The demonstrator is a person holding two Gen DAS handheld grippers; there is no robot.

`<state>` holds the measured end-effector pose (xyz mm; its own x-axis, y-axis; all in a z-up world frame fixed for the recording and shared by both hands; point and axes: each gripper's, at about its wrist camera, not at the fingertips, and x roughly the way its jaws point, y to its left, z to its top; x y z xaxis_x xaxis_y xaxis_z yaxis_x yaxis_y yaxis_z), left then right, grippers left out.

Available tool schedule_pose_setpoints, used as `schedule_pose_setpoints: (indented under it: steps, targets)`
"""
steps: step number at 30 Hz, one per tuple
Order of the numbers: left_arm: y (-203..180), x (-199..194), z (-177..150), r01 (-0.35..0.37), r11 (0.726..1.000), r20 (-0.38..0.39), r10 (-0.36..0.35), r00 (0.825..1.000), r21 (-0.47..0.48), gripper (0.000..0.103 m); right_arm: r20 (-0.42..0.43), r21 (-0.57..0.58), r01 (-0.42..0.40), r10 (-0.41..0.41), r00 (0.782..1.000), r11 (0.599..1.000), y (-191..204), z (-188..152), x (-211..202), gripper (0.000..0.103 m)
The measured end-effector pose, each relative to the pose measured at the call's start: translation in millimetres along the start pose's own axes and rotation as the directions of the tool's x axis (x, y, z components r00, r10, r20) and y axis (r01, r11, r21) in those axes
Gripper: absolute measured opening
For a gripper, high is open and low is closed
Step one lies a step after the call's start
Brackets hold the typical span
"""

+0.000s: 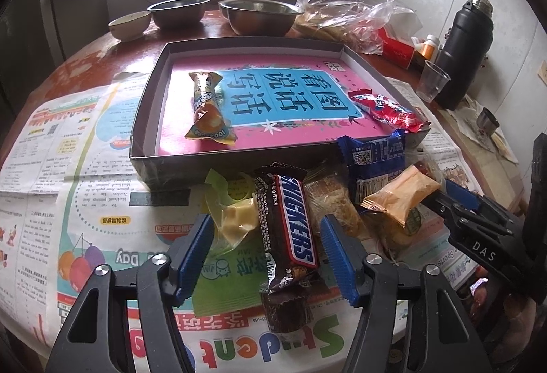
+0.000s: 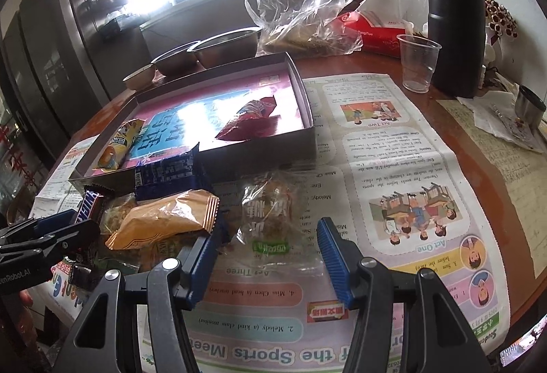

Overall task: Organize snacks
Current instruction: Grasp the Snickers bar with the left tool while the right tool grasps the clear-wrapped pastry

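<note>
A shallow grey box [image 1: 150,99] lined with a pink and blue cover holds an orange tube snack [image 1: 207,106] and a red packet [image 1: 386,110]. In front of it lies a heap of snacks. My left gripper [image 1: 266,257] is open astride a Snickers bar [image 1: 290,219] and a clear packet of yellow pieces [image 1: 236,219]; its pads do not press either. My right gripper [image 2: 265,260] is open around a clear-wrapped pastry [image 2: 270,212] on the newspaper. An orange packet [image 2: 164,219] and a blue packet [image 2: 167,175] lie to its left, against the box [image 2: 273,147].
Newspaper [image 1: 68,168] covers the near table. Behind the box stand steel bowls [image 1: 259,14] and a crumpled plastic bag [image 1: 342,14]. At the right are a black flask [image 1: 465,45], a clear cup [image 1: 432,81], a red tissue box [image 2: 372,28] and a small steel cup [image 2: 530,105].
</note>
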<state>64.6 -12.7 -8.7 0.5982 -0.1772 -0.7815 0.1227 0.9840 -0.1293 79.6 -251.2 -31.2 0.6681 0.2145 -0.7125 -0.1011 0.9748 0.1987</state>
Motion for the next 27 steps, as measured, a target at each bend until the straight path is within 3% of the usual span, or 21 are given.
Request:
schedule_pose_setpoints:
  steps: [11,20,27]
  targets:
    - [8.3,0.4,-1.8,0.007,1.0,-0.028,-0.007,1.0,0.015,0.051,0.018,-0.01,0.021,-0.02,1.0,1.0,-3.1,4.9,9.7,0.053]
    - [0.8,2.7,0.2,-0.003,0.999,-0.024,0.003,1.0,0.036,0.048,0.049,-0.047,0.039,-0.036,0.998,0.998,-2.5,7.1,18.5,0.048]
    - [9.2,0.5,2.1,0.039,0.999,-0.033,-0.039,0.999,0.013,0.041,0.06,-0.075,0.047,-0.043,0.997,0.996,-4.8,3.0,14.8,0.044]
